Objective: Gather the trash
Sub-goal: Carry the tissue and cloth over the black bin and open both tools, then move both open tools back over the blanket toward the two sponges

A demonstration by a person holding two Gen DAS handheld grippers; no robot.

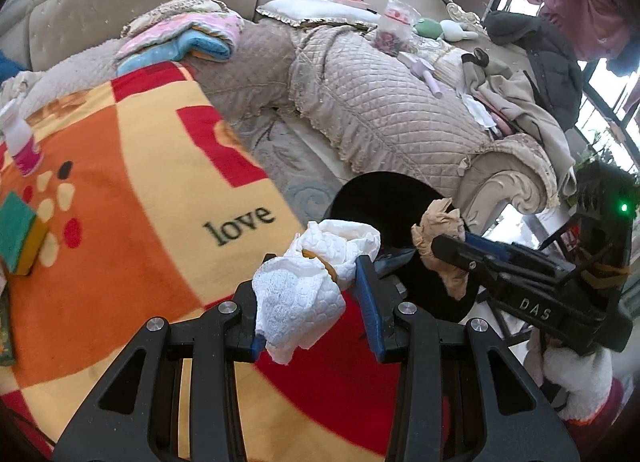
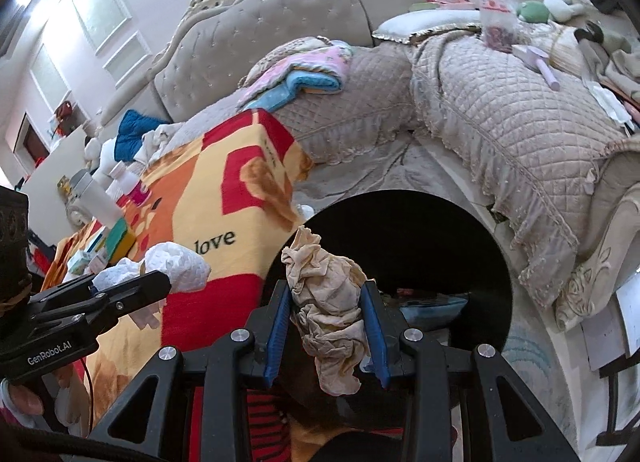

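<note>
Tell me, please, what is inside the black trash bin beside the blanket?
Inside the black trash bin, only a bluish item and some dark clutter show near the bottom. The brown crumpled paper in the right gripper covers part; the rest is in shadow.

My left gripper (image 1: 310,282) is black plastic with blue finger pads (image 1: 370,302) and silver screws, marked "GenRobot.AI" on its side. My right gripper (image 2: 326,326) matches it, lettered "DAS", with a green light at 3 o'clock.
</note>
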